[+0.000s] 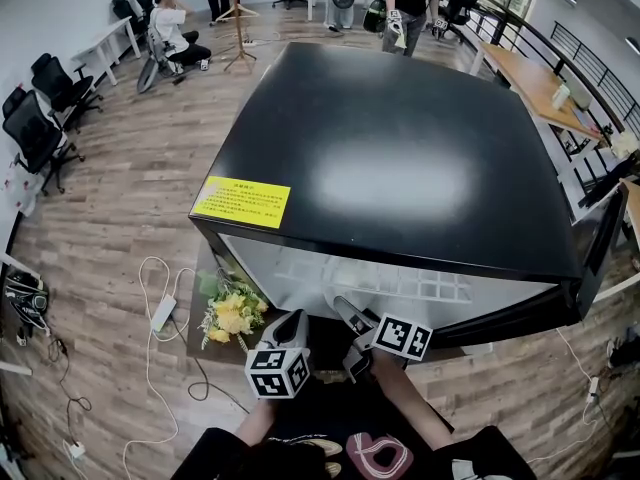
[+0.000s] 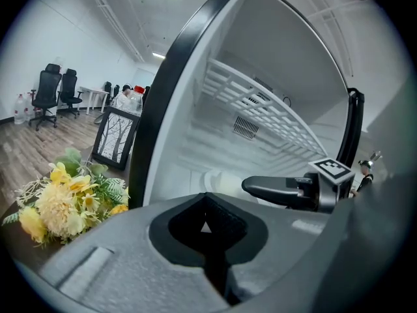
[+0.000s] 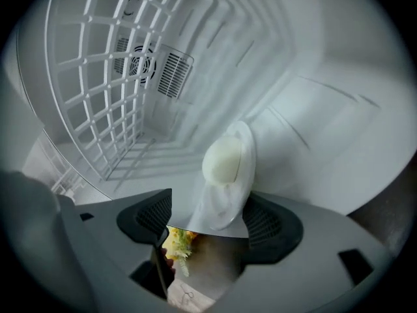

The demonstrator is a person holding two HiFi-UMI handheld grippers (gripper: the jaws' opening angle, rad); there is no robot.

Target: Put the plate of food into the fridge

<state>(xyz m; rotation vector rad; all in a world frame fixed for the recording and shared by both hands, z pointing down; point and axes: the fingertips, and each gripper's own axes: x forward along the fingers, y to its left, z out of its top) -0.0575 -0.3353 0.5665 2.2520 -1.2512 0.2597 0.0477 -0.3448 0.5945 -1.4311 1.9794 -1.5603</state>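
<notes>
1. Black fridge (image 1: 400,168) fills the middle of the head view, seen from above, with its door open and the white inside facing the person.
2. Wood floor (image 1: 130,198) surrounds it, with white cables trailing at the lower left.
3. White wire shelf (image 3: 111,96) spans the upper part of the fridge's inside. A small vent (image 3: 172,74) sits on the back wall behind it.
4. Left gripper (image 2: 206,223) hangs just outside the fridge opening, at its left edge. Its jaws are pressed together with nothing between them, and only a tiny gap shows above the pads.
5. Right gripper (image 3: 207,222) reaches into the fridge, and its view is rolled to one side. Its jaws stand apart with the plate between them. The left pad is clear of the plate. The right pad is just beside the plate's rim, and I cannot tell whether they touch.
6. Yellow flowers (image 1: 232,315) lie on the floor just left of the fridge's front corner, near the left gripper.
7. Yellow label (image 1: 241,202) is stuck on the fridge top near its front left corner.
8. White plate (image 3: 225,204) is inside the fridge, on the white bottom surface close to the front edge.
9. Pale, rounded food (image 3: 221,160) lies on the plate.
</notes>
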